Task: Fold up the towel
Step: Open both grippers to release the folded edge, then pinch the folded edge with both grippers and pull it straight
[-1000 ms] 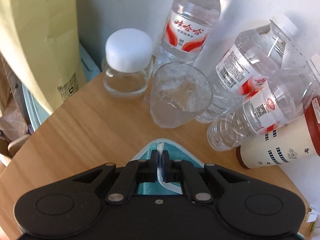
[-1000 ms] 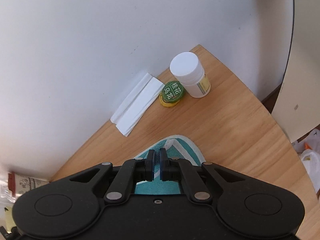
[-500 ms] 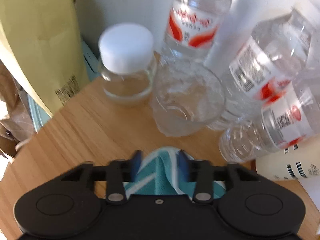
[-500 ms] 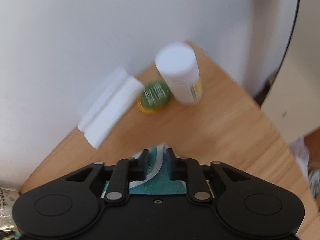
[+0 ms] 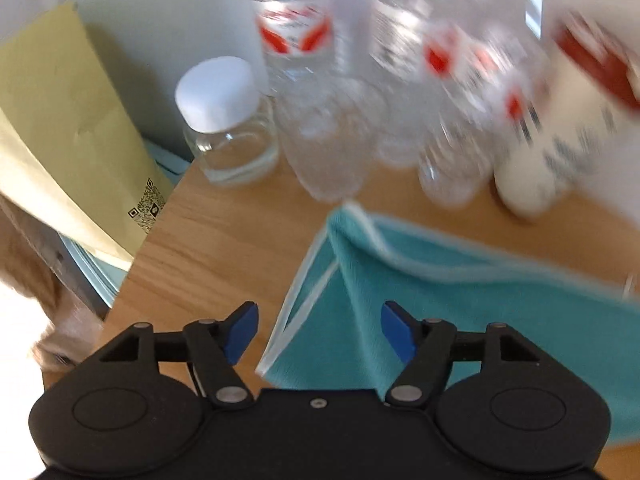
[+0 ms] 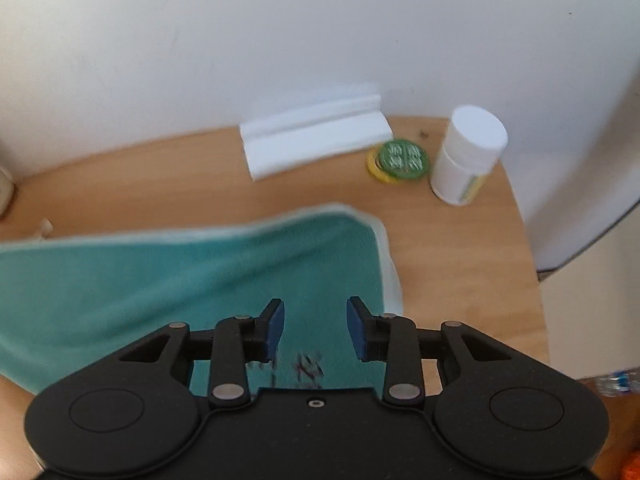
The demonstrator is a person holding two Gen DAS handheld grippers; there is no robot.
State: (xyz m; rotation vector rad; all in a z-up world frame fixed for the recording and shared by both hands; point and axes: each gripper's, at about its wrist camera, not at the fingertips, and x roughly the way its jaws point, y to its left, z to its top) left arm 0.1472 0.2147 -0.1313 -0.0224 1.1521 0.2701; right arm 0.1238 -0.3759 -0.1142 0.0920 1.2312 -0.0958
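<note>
A teal towel (image 5: 460, 304) with white edging lies on the wooden table (image 5: 224, 240), its folded corner pointing toward the bottles. My left gripper (image 5: 318, 330) hovers open above the towel's left edge, blue pads apart, holding nothing. In the right wrist view the same towel (image 6: 168, 276) spreads leftward, its rounded right corner near the middle of the table (image 6: 460, 248). My right gripper (image 6: 316, 326) is open over the towel's right end, nothing between its pads.
Behind the towel stand a white-lidded glass jar (image 5: 224, 120), several blurred water bottles (image 5: 304, 52), a clear cup (image 5: 332, 148) and a paper cup (image 5: 560, 148). A yellow envelope (image 5: 60, 140) leans at left. A folded white paper (image 6: 316, 136), green tin (image 6: 402, 156) and white pill bottle (image 6: 468, 156) sit by the wall.
Both grippers opened, let go of the towel corners and pulled back. The towel now lies released on the table, and more of it shows in both views.
</note>
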